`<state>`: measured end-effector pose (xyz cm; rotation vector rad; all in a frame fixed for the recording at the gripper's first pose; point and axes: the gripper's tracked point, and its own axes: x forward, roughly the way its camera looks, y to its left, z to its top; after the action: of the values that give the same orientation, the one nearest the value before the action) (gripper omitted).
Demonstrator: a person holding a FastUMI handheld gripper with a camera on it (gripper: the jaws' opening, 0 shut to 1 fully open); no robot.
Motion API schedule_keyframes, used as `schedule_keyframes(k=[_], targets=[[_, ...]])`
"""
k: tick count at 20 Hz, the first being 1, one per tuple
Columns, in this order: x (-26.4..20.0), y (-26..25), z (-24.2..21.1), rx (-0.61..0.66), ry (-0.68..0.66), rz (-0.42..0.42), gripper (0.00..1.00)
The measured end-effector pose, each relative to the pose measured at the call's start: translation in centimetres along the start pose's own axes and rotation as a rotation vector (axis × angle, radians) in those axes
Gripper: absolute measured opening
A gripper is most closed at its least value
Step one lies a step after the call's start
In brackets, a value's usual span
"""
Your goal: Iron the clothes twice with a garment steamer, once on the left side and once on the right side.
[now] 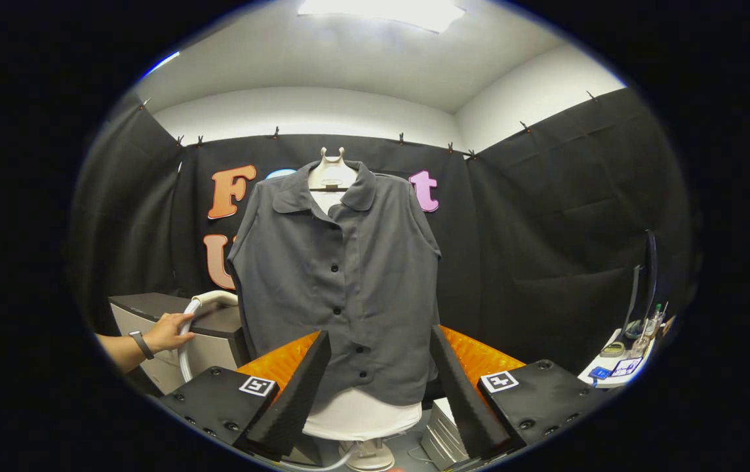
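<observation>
The gripper (380,387) sits at the bottom centre of the frame with its 2 fingers spread wide apart and nothing between them; it is empty. Beyond the fingers, in the middle of the frame, a grey button-front shirt (339,282) hangs on a pale mannequin form (362,413), its hem falling between the fingertips in the picture but well behind them.

At the lower left, a person's hand (172,332) with a wristband rests on a white curved tube (193,314) beside a cabinet (211,324). This is probably the hose or handle of the garment steamer, though the head is hidden and I cannot be sure.

The shirt looks thin, soft and light, so it will sway and fold under any push. The steamer should be the stiffer, heavier thing, and its hose will drag. I judge the best hold is across the rigid handle, not the hose. Neither side of the shirt looks ironed yet.
</observation>
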<state>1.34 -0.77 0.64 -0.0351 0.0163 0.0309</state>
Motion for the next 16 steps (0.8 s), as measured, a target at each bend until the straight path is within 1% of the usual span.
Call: schedule_keyframes(k=[2,6,11,16], targets=[[0.2,0.2,0.1,-0.013,0.006,0.047,0.98],[0.5,-0.6,0.5,-0.031,-0.009,0.107,0.98],[0.8,-1.0,0.3,-0.010,-0.008,0.139,0.98],[0.4,-1.2,0.0,-0.010,0.000,0.147,0.98]])
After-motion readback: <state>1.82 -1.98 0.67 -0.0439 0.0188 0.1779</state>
